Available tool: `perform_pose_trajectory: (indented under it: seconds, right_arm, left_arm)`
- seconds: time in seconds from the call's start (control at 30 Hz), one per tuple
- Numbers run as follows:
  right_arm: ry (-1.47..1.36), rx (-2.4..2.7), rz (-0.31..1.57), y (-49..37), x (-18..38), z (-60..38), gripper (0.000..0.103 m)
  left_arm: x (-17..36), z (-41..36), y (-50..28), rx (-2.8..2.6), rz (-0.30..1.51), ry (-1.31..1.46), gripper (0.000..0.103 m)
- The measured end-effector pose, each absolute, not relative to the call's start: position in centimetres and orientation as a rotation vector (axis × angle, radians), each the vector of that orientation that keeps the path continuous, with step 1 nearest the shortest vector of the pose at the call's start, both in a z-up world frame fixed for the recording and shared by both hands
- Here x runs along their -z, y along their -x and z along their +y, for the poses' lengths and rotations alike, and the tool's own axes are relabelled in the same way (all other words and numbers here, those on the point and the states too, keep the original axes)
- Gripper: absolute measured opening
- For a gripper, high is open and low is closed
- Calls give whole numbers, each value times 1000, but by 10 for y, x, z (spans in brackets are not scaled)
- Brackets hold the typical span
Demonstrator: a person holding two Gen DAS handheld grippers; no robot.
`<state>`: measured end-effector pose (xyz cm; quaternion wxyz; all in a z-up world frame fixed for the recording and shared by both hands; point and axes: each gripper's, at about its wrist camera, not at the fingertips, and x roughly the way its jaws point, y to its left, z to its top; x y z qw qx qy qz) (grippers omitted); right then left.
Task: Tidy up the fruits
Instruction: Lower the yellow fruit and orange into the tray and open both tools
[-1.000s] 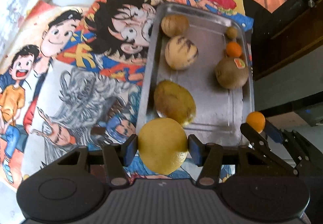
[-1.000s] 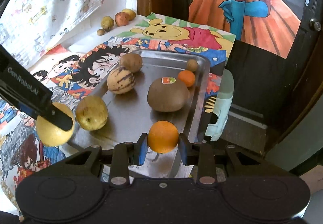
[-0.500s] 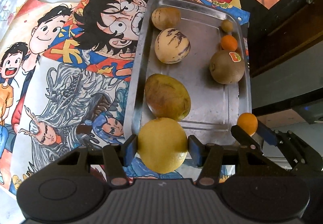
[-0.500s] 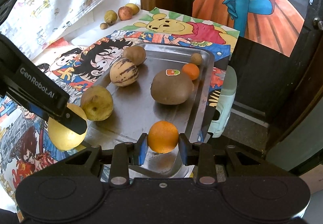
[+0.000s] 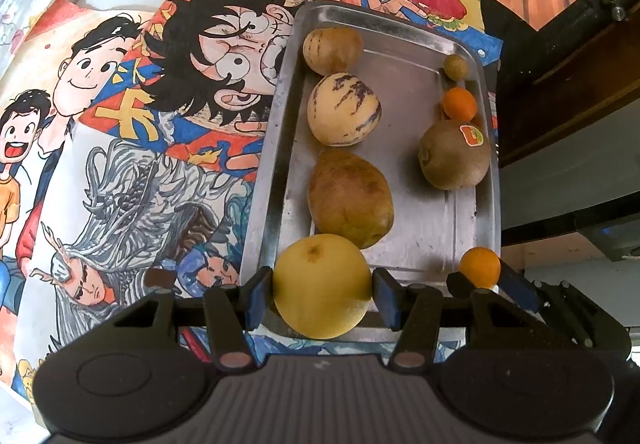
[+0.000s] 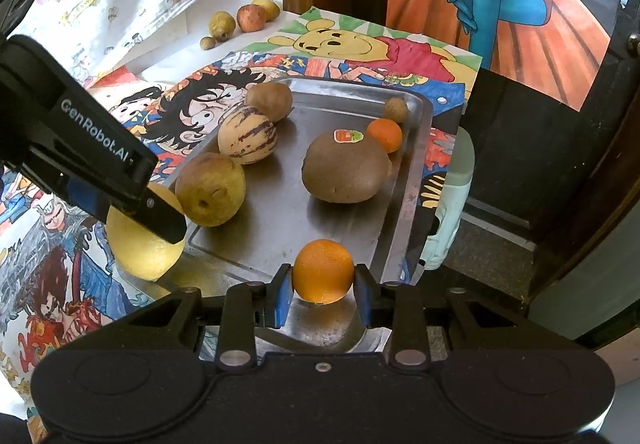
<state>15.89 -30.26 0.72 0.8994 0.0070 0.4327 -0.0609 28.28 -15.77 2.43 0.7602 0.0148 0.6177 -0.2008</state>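
On the tray [image 5: 460,232], three fruits [image 5: 344,108] line the left side and three fruits [image 5: 454,156] the right.

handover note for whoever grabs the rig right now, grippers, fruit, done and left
Left gripper: shut on a large yellow fruit, at the near left end of the metal tray.
Right gripper: shut on an orange, at the near right end.
Done: left row has three fruits, including a striped melon; right row has a stickered kiwi, a small orange and a small brown fruit.
Left: set both held fruits down; four fruits still lie on the far table corner.
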Motion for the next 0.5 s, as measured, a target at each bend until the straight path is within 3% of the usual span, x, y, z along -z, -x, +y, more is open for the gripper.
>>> perform_pose_trajectory:
  seconds: [0.5]
  right_arm:
    - [-16, 106, 934, -163, 1, -300, 34]
  left_arm:
    - [-19, -159, -288, 426, 1358, -15, 58]
